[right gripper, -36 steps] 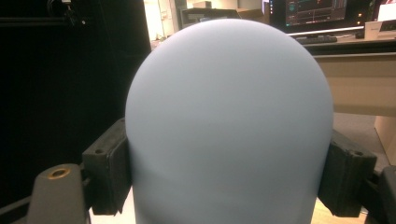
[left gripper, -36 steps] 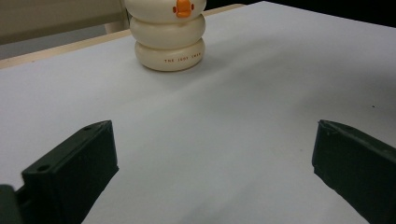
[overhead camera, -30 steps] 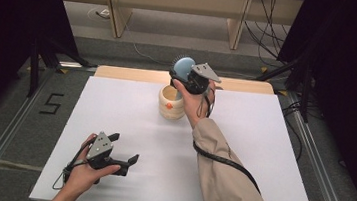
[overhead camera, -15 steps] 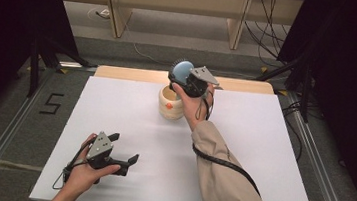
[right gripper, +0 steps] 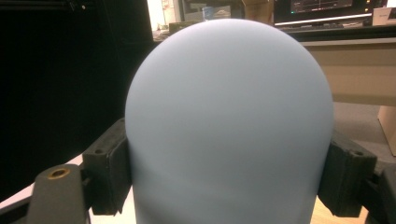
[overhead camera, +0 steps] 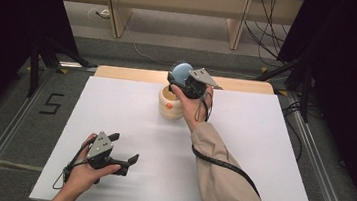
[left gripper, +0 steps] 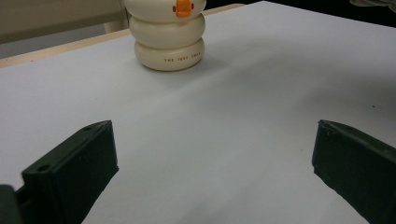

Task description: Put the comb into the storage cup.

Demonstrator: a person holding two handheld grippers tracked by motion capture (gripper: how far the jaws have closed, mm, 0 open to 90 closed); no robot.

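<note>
The right gripper (overhead camera: 181, 78) has its fingers (right gripper: 108, 169) pinching a pale blue dome (right gripper: 229, 121), held up in the air just above and slightly behind the cream ribbed pot (overhead camera: 171, 103), which stands on the white bench (overhead camera: 261, 154) near its far edge. By the look of it the step in hand is carrying the dome at the pot, either setting it on as a cap or lifting it clear; the pictures alone do not settle which. If it is to go on, the next move calls for centring the dome over the pot's open mouth, keeping it level, and lowering it straight before the fingers let go. The left gripper (overhead camera: 122, 151) rests well in front of the pot, toward the person's side of the bench, with its fingers (left gripper: 74, 163) spread wide around nothing; it aims at the pot and could steady it if the pot shifts. In the left gripper view the pot (left gripper: 169, 35) is cut off at the top, so its rim is out of frame, and the small print on its lowest ring is too fine to read. The orange tab (left gripper: 183, 7) on its side is partly cropped as well. In the right gripper view the dome's lower edge is out of frame, so its underside cannot be judged.
</note>
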